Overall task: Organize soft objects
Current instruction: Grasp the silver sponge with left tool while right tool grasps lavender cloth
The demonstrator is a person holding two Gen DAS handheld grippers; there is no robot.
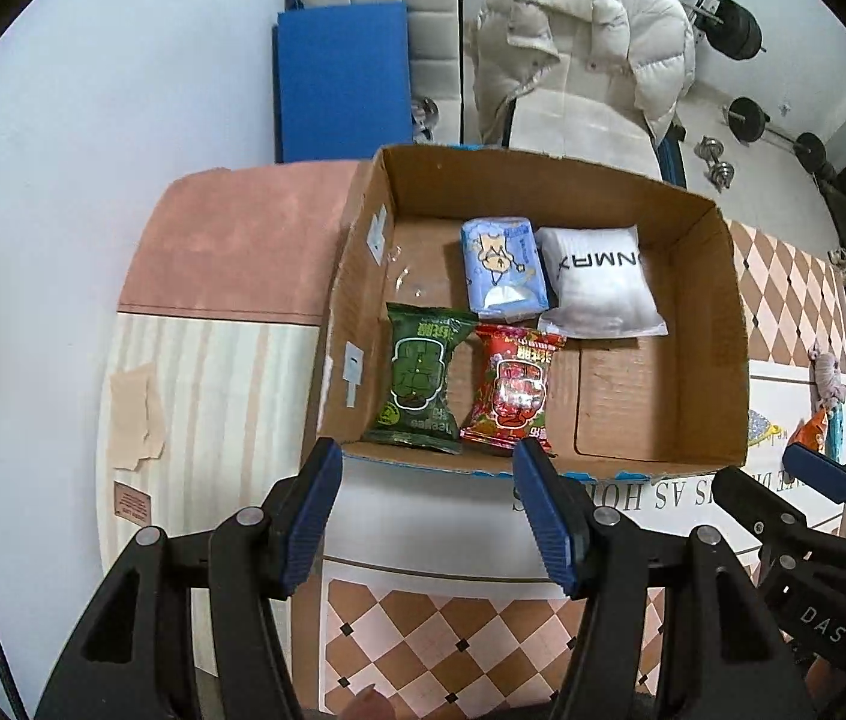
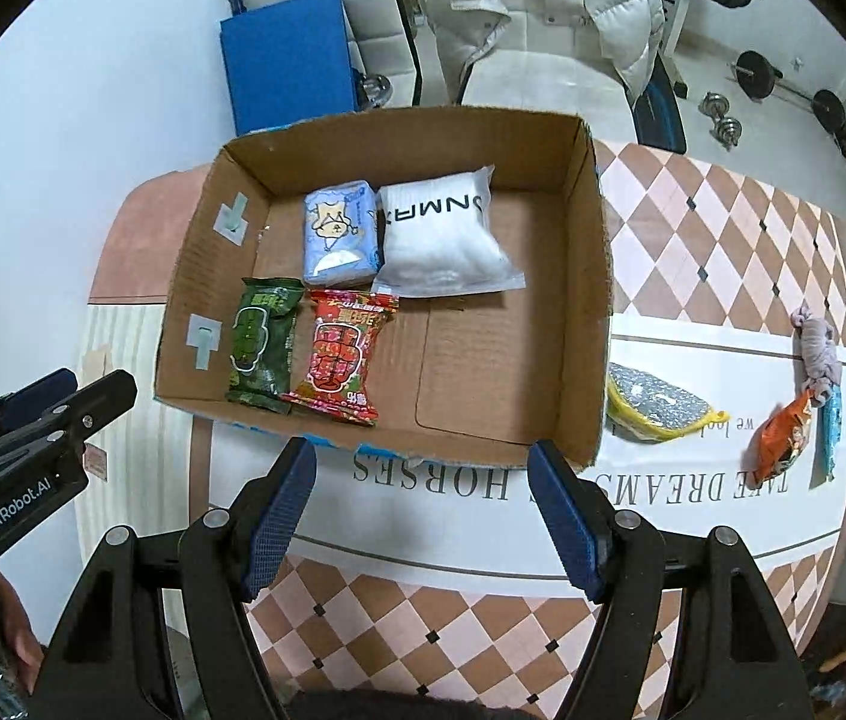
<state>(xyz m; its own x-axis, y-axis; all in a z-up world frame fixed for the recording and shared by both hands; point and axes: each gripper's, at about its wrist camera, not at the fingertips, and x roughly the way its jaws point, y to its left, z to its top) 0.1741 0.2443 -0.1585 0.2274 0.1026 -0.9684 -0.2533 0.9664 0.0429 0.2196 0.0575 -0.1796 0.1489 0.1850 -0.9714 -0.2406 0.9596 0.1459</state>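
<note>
Two handheld grippers hang above a cloth-covered table (image 2: 723,252), both pointing steeply down at an open cardboard box (image 2: 591,276) that sits toward the table's far left corner. The left gripper (image 1: 426,501) has its blue-padded jaws spread with nothing between them; the right gripper (image 2: 423,507) likewise stands with jaws wide apart and empty. Inside the box, four soft packs lie in two rows against its left half: a green snack packet (image 2: 260,351) beside the left wall, a red snack packet (image 2: 342,357) touching it on the right, and behind them, nearer the far wall, a blue tissue pack (image 2: 340,231) just beside a white bagged pair of socks (image 2: 444,234). The right half of the box floor is bare cardboard. Outside the box, on the table's right side, a grey and yellow pouch (image 2: 654,405) lies against the box's right wall, while an orange snack bag (image 2: 783,435), a light blue packet (image 2: 830,432) and a crumpled grey cloth (image 2: 816,351) lie near the right edge. A cream puffer jacket (image 2: 543,6) drapes over a chair beyond the far edge.
</note>
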